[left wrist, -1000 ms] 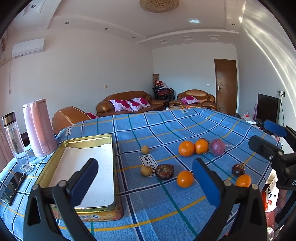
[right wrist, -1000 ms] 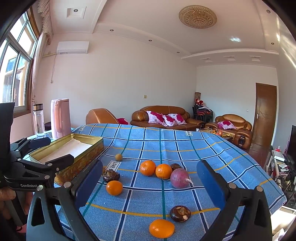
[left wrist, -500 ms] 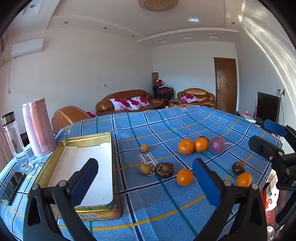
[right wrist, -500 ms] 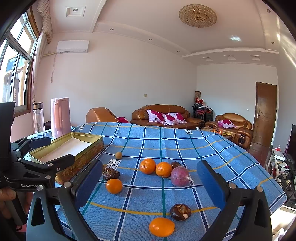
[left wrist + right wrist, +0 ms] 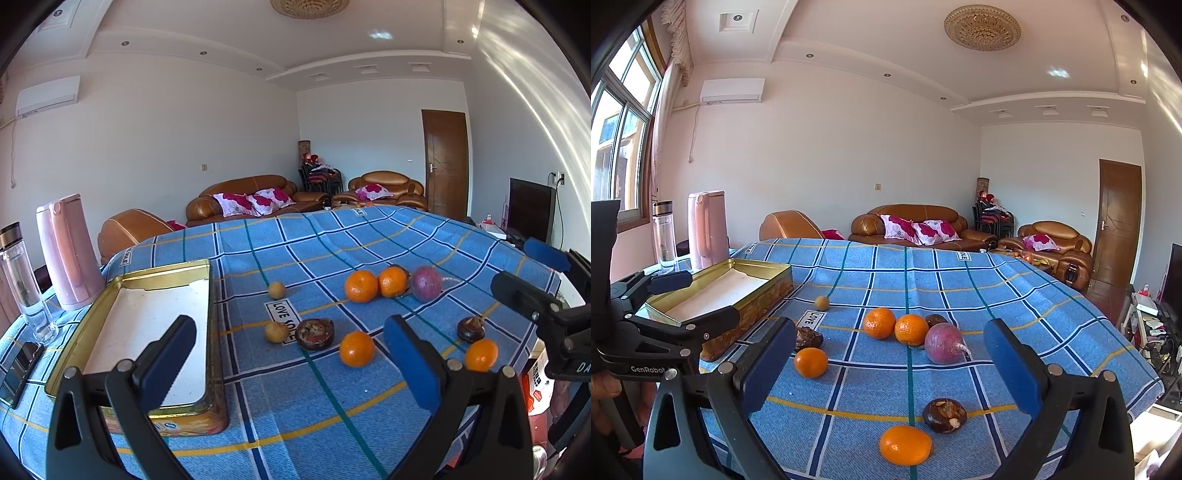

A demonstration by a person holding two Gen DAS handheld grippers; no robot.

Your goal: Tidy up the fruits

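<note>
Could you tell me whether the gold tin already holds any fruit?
Empty. The gold tin shows only its bare pale floor in both views; all the fruit lies on the blue cloth outside it.

- Bright daylight, coming from window [image 5: 617, 147] at left.
- Glare streaks on right wall [image 5: 535, 92].
- Soft shadows under fruit.
- Strong fisheye bend, black corners; focus sharp, no blur.
</note>
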